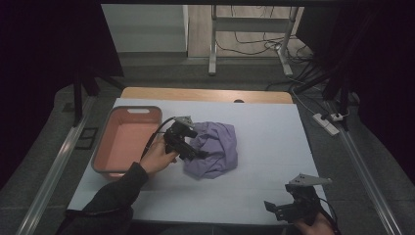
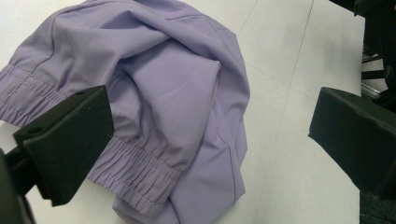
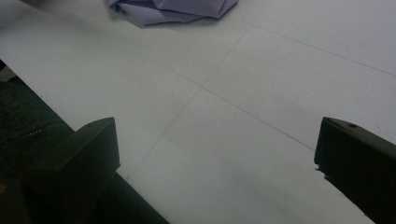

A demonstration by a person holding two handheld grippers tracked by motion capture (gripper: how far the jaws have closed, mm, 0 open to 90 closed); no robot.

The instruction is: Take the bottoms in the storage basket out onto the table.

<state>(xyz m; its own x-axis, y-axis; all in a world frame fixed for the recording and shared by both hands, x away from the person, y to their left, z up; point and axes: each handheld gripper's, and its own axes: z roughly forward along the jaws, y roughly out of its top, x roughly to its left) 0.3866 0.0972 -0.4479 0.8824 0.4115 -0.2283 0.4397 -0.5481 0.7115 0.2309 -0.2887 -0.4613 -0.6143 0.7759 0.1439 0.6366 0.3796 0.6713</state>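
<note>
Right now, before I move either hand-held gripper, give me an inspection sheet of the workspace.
Surface: white sheet over a wooden table, faint crease lines, flat.
Job's things: purple garment bunched in a heap mid-sheet, elastic cuff facing the left gripper; pink bin at the left, nothing seen inside.
Clutter: nothing seen.
Grippers: left hand-held gripper at the garment's left edge, jaws open, cloth not clamped; right hand-held gripper near the front edge, open, over bare sheet.
Cables: a black cable trails from the left gripper across the bin's corner.
Surroundings: power strip and floor cables beyond the table; dark curtains at both sides.
</note>
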